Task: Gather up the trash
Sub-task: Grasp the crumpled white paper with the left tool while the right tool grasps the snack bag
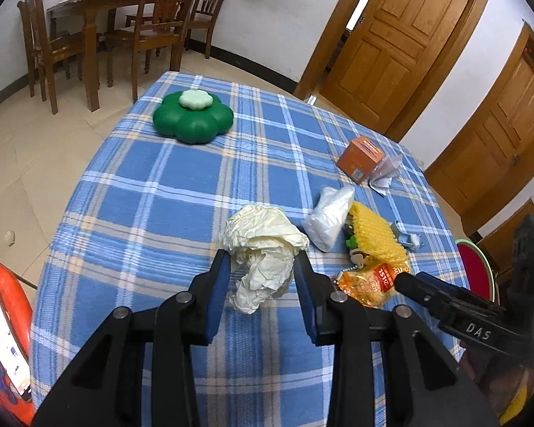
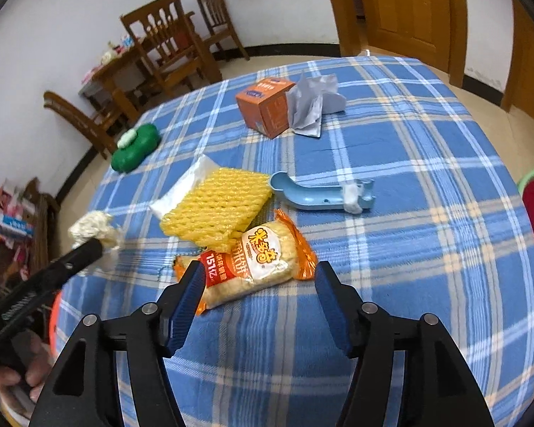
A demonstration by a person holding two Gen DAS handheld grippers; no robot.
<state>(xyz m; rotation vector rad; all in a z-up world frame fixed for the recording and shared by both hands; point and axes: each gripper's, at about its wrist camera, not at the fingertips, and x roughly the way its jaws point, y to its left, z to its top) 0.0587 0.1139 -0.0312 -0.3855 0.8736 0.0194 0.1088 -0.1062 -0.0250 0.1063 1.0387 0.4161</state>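
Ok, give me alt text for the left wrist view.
The left claw grips a crumpled paper wad on a blue plaid table. Other trash lies right of it; a green flower-shaped box sits farther back.

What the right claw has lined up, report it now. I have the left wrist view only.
Observer: The right claw stands wide open. The orange snack packet lies flat just ahead, between its fingertips, not gripped.
Operator: Describe the blue thing behind the yellow foam net.
Observer: It is a light blue plastic scoop-shaped piece, lying beside the net and clear of it.
Operator: Tell me what is on it.
Observer: A white wad sits near its right end.
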